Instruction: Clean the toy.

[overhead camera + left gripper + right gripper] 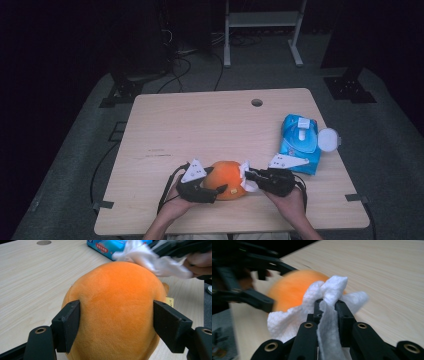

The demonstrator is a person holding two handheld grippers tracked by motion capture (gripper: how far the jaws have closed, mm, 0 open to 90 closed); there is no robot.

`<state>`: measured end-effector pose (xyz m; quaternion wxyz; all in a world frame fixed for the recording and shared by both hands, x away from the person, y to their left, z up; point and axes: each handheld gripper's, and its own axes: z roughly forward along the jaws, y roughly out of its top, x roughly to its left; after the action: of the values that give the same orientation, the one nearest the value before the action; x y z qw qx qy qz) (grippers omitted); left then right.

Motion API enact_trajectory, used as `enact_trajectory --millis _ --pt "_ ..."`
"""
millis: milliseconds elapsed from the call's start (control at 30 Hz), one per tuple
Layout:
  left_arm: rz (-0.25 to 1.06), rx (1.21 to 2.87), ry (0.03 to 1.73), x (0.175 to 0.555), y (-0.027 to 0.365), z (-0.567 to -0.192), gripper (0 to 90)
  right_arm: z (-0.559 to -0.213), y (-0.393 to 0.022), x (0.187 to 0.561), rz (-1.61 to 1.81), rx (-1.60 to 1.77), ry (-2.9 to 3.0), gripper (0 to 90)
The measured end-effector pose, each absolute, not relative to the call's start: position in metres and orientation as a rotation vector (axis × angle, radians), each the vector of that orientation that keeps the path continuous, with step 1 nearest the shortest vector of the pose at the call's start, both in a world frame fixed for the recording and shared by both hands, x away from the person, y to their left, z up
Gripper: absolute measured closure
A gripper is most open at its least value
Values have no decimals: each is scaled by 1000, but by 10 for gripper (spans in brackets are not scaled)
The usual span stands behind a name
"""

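Orange plush, round and soft, sits at the near edge of the wooden table point(210, 120), right in front of the person: the orange plush toy point(226, 179) lies between the two hands. The left gripper point(212, 192) has its black jaws set on either flank of the toy, pads pressed against the fabric, holding it in place; from the left gripper view the toy point(115, 307) bulges between the two pads. From the other side the right gripper point(250, 176) comes in with its jaws pinched tight on a crumpled white wipe point(247, 181), and that wipe point(150, 258) rests against the top of the toy. In the right gripper view the wipe point(322, 312) is bunched between the narrow jaws, with the toy point(292, 291) blurred just behind it. Farther back on the right lies a blue wipes pack point(299, 142), its white lid point(328, 139) flipped open at the table's edge. Beyond that, a small round hole point(257, 102) in the tabletop
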<state>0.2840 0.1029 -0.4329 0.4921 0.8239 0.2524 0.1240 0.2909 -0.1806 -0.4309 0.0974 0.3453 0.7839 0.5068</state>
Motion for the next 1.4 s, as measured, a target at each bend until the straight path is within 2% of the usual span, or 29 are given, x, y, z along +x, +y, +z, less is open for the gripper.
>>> enact_trajectory --millis 100,300,533,667,767,1000,1133,1267,1400 --pt "310 2007 609 283 100 -432 260 -436 -187 295 1526 1095 2321 797" --pt "301 2003 637 287 104 -433 264 -417 -169 280 1574 924 2329 795" --pt "240 1946 707 296 117 -436 255 -435 -183 285 1536 1049 2342 796" --pt "240 1936 725 296 115 -436 256 -425 -174 276 1612 947 2356 795" --pt "254 1948 715 295 112 -434 256 -420 -165 271 1567 861 2369 795" --pt "282 1966 671 287 101 -431 249 -431 -186 286 1528 1021 2323 794" --pt "306 2009 593 280 87 -431 246 -416 -177 281 1584 936 2302 794" --pt "260 1980 579 280 92 -426 199 -422 -176 282 1524 915 2327 796" --pt "234 1920 712 289 103 -427 146 -424 -182 283 1509 933 2327 797"
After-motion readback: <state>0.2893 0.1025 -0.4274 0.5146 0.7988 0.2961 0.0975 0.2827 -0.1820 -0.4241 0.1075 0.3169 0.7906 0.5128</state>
